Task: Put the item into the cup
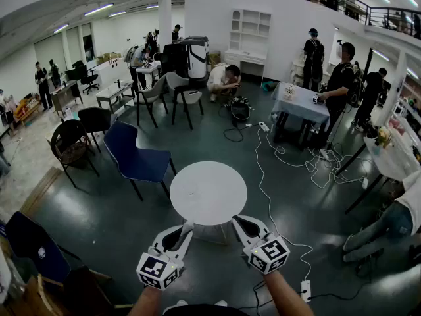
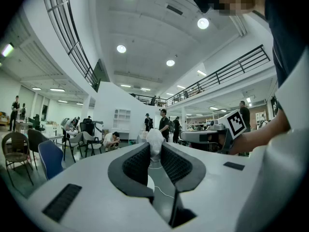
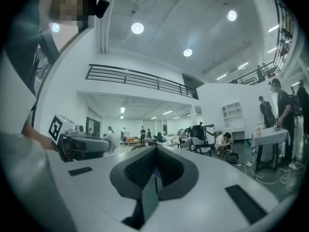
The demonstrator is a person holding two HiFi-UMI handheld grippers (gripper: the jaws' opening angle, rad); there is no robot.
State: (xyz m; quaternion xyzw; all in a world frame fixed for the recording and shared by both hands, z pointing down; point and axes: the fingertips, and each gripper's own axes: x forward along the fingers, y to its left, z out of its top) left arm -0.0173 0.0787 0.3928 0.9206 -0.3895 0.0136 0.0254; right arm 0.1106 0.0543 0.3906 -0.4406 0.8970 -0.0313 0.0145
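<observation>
My left gripper (image 1: pixel 187 230) is shut on a small white crumpled item (image 2: pixel 155 140), which sticks up between the ribbed pads at the jaw tips. In the head view that item (image 1: pixel 188 226) shows as a pale lump at the near edge of a round white table (image 1: pixel 208 193). My right gripper (image 1: pixel 235 220) hovers beside it at the same height, jaws shut with nothing between them. In the right gripper view its tips (image 3: pixel 155 152) meet. Both grippers hang just short of the table's near rim. I see no cup in any view.
A blue chair (image 1: pixel 135 153) stands left of the table, with black chairs (image 1: pixel 72 143) beyond it. White cables (image 1: pixel 263 176) trail over the floor on the right to a power strip (image 1: pixel 305 289). A cloth-covered table (image 1: pixel 301 104) and several people stand farther back.
</observation>
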